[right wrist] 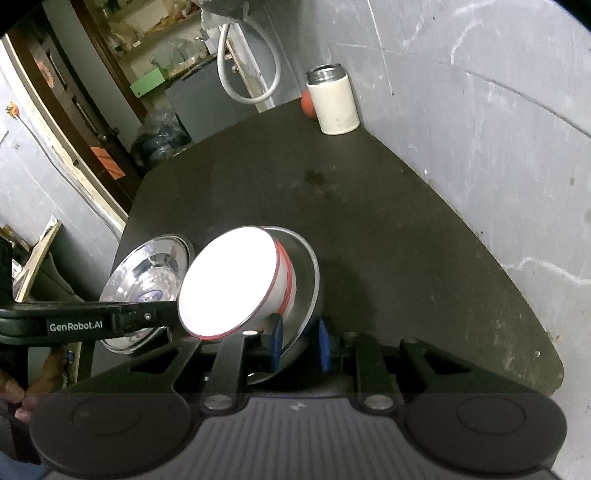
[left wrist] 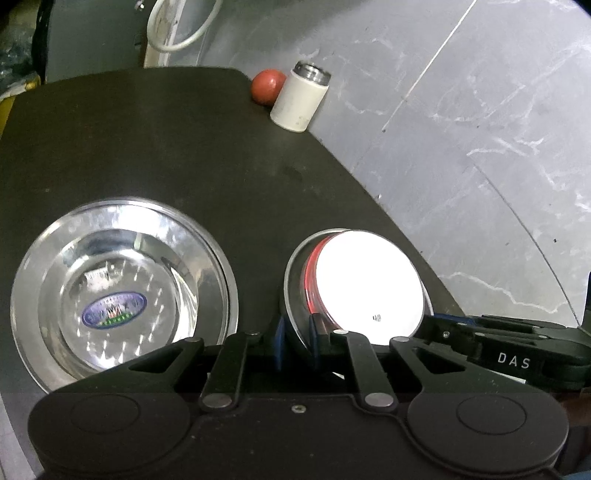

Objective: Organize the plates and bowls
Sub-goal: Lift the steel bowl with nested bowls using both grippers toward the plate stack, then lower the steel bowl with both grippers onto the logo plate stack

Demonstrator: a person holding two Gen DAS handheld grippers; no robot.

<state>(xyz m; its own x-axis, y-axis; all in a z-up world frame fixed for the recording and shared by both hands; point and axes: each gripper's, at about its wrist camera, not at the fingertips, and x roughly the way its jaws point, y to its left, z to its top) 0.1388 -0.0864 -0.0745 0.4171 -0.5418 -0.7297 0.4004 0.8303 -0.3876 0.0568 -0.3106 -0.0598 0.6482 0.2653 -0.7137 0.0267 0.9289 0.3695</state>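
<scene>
Both jaws are closed on one steel plate's (left wrist: 295, 295) rim: left gripper (left wrist: 295, 341) and right gripper (right wrist: 297, 343). It is held tilted near the bench's (left wrist: 184, 147) right edge, carrying a red-rimmed white bowl (left wrist: 369, 284), beside a steel bowl (left wrist: 122, 291).

Looks like a back room or storage-type workspace, not a proper kitchen.

Dark table (right wrist: 369, 229) shoved against a scuffed grey wall (right wrist: 480, 110), cluttered shelves (right wrist: 147, 33) behind, white hose (right wrist: 240, 74) hanging loose, bagged stuff (right wrist: 159, 136) on the floor.

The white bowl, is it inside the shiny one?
Yes. The white bowl sits tilted inside the steel bowl, whose rim both claws pinch.
</scene>
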